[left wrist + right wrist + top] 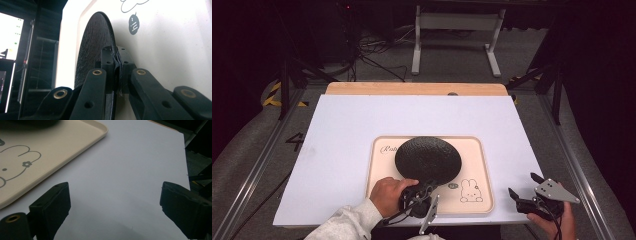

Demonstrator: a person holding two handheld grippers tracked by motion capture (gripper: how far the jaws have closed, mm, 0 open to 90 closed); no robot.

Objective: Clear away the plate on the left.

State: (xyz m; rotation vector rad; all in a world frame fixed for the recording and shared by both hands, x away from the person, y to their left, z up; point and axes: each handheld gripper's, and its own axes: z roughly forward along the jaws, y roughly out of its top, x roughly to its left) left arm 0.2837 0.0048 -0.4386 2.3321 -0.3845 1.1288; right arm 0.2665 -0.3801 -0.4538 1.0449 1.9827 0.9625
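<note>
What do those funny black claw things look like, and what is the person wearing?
Each is black with two chunky jaws. The left gripper has brass-coloured rivets on its arms, a grey three-cornered plate and a thin black cable. The right gripper has the same plate and cable. The person wears a light grey sleeve on the left arm.

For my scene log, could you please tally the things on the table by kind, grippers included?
Black textured plate: 1
Cream tray with a rabbit drawing: 1
Grippers: 2, the left gripper shut on the plate's rim, the right gripper open over the white table
Total: 4
</note>
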